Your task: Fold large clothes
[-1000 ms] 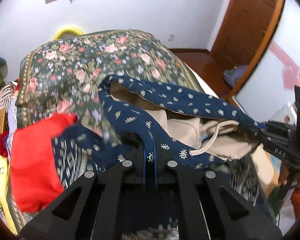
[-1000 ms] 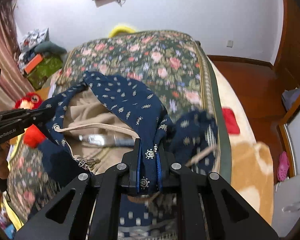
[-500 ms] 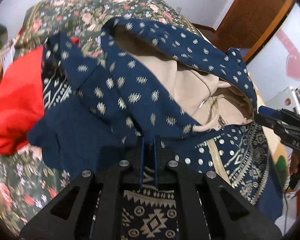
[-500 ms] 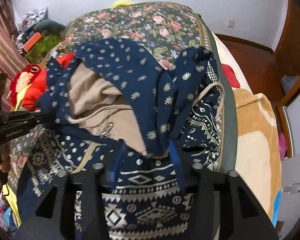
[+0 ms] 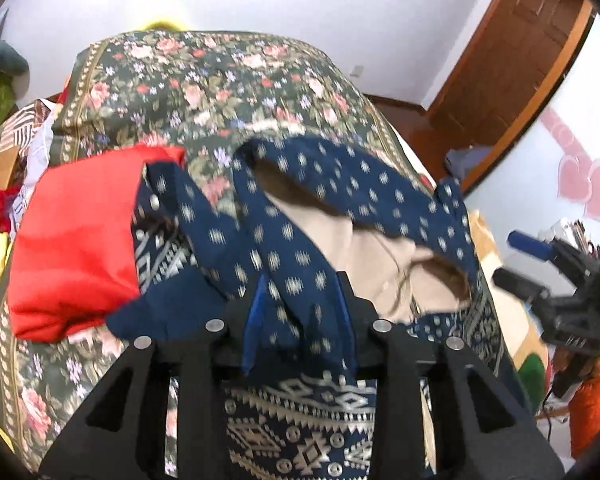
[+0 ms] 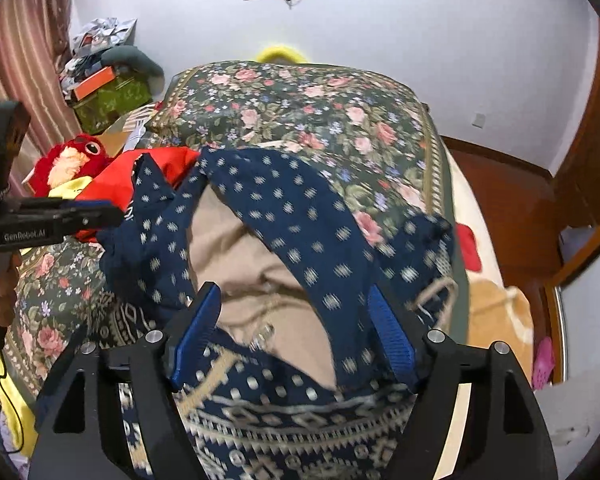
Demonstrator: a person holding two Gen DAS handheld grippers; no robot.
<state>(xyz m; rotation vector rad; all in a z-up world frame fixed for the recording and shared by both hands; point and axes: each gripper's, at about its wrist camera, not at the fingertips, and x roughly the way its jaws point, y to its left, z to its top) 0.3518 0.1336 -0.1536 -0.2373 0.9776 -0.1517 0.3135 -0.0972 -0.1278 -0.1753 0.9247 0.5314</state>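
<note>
- Left wrist: my left gripper [image 5: 300, 316] jaws have just been opening, navy hoodie [image 5: 300, 248] cloth loose between them.
- My right gripper [image 6: 296, 332] jaws have spread wide too; hoodie lies on the floral bed [image 6: 300, 104].

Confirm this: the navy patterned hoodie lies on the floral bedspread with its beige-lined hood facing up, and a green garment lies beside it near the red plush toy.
One detail is wrong: the garment beside the navy patterned hoodie is red, not green, as the left wrist view shows. The rest stands: the hoodie lies on the floral bedspread, beige-lined hood up, near the red plush toy.
</note>
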